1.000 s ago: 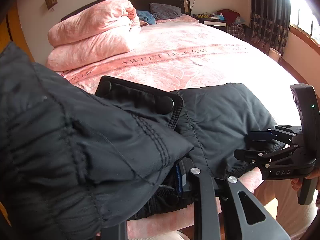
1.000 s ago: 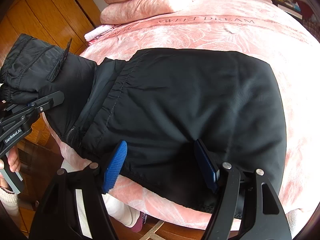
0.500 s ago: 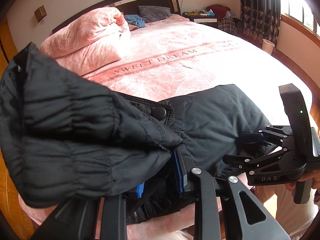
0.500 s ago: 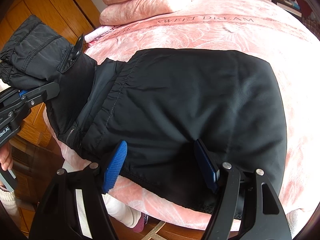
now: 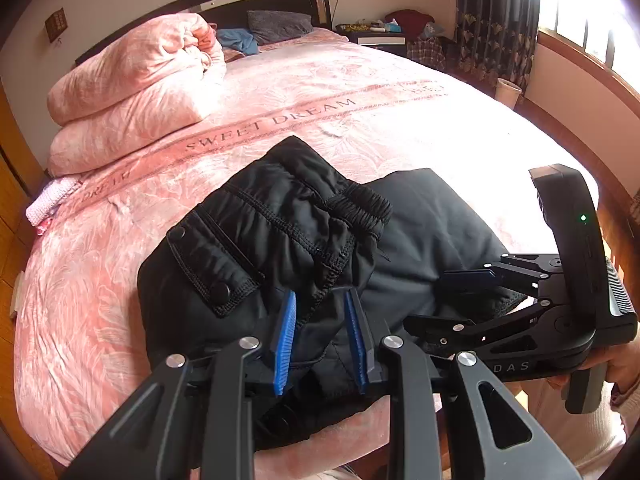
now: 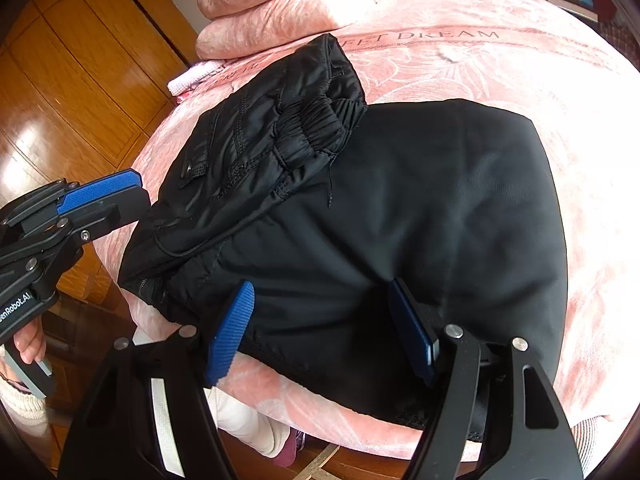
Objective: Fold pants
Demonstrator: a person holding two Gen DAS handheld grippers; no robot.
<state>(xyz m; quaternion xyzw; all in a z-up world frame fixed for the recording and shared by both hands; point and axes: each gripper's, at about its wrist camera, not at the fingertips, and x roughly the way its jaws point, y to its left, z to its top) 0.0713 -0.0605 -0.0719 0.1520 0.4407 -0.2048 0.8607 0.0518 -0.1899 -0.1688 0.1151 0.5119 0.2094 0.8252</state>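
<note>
The black pants (image 5: 320, 248) lie on the pink bedspread (image 5: 360, 120) at the near edge of the bed, occupying the centre and lower centre of the left wrist view. One part is folded over: the section carrying the elastic waistband (image 5: 356, 208) and a snap-buttoned pocket flap (image 5: 208, 276) rests on top of the smoother lower layer (image 6: 440, 208). In the right wrist view the folded section sits at upper centre-left, and the flat layer fills the centre and right of the frame.

The left gripper (image 5: 320, 340) is at the bottom centre of its own view. Its blue pads (image 5: 285, 344) stand apart with a moderate gap; pants fabric lies between and beneath them, but the pads do not clamp it. In the right wrist view the same gripper appears at the left edge (image 6: 100, 196), just beside the folded edge of the pants.

The right gripper (image 6: 320, 328) is at the bottom centre of its view. Its fingers are spread wide over the near hem of the pants, and nothing is pinched between them. In the left wrist view it appears at the right edge (image 5: 472, 292), with its fingers reaching onto the fabric.

A rolled pink quilt (image 5: 136, 80) lies at the upper left of the left wrist view. A wooden wardrobe (image 6: 80, 60) fills the upper left of the right wrist view. No containers are identifiable.
</note>
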